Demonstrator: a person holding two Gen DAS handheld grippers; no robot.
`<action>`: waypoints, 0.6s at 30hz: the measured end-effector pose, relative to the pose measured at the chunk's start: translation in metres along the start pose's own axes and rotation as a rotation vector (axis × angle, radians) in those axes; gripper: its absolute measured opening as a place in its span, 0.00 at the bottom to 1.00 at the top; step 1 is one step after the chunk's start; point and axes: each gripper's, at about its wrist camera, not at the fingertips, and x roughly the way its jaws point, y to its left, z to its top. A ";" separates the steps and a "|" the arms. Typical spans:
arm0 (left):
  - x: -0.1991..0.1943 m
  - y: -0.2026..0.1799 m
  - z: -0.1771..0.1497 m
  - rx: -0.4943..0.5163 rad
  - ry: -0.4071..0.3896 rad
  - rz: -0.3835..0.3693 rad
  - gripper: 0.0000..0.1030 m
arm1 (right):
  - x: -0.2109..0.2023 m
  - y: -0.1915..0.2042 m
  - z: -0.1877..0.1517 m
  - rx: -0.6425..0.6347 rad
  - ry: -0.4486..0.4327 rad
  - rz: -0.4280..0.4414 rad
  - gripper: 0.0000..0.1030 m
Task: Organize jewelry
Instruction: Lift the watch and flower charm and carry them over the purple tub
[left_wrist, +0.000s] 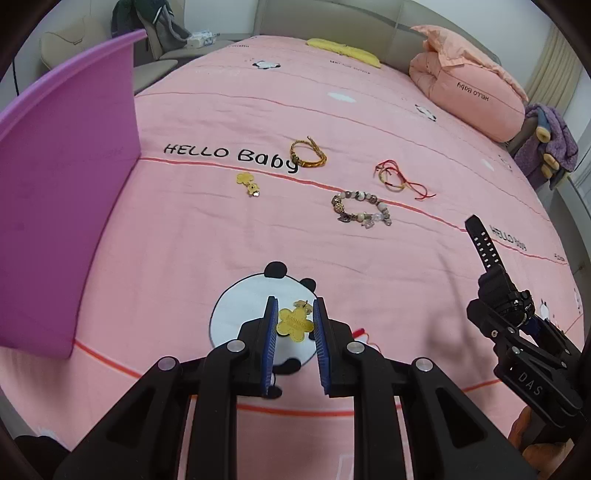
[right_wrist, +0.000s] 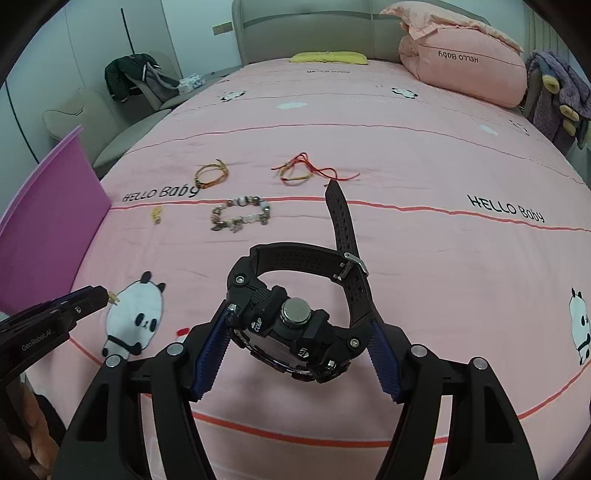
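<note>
Jewelry lies spread on the pink bed before you: a gold braided bracelet, a red string bracelet, a beaded charm bracelet and a small yellow flower charm, all apart from each other. Your left gripper holds a yellow flower tag between narrow jaws; you can read "FASHION" on it. Your right gripper has wide jaws pressed on a black watch, its strap standing up. The purple box stands at the left, its wall close beside your left gripper. The middle of the bed is open, with free room to the far edge, where a folded pink quilt lies. The sheet says "HELLO Baby", and the right gripper bears "DAS".
</note>
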 end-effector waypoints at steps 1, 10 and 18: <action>-0.008 0.002 0.000 -0.001 -0.008 -0.005 0.19 | -0.009 0.008 0.000 -0.011 -0.011 0.011 0.64; -0.091 0.032 0.014 0.004 -0.131 0.005 0.19 | -0.073 0.078 0.026 -0.105 -0.124 0.119 0.64; -0.164 0.087 0.050 -0.046 -0.220 0.053 0.19 | -0.112 0.159 0.063 -0.200 -0.199 0.237 0.64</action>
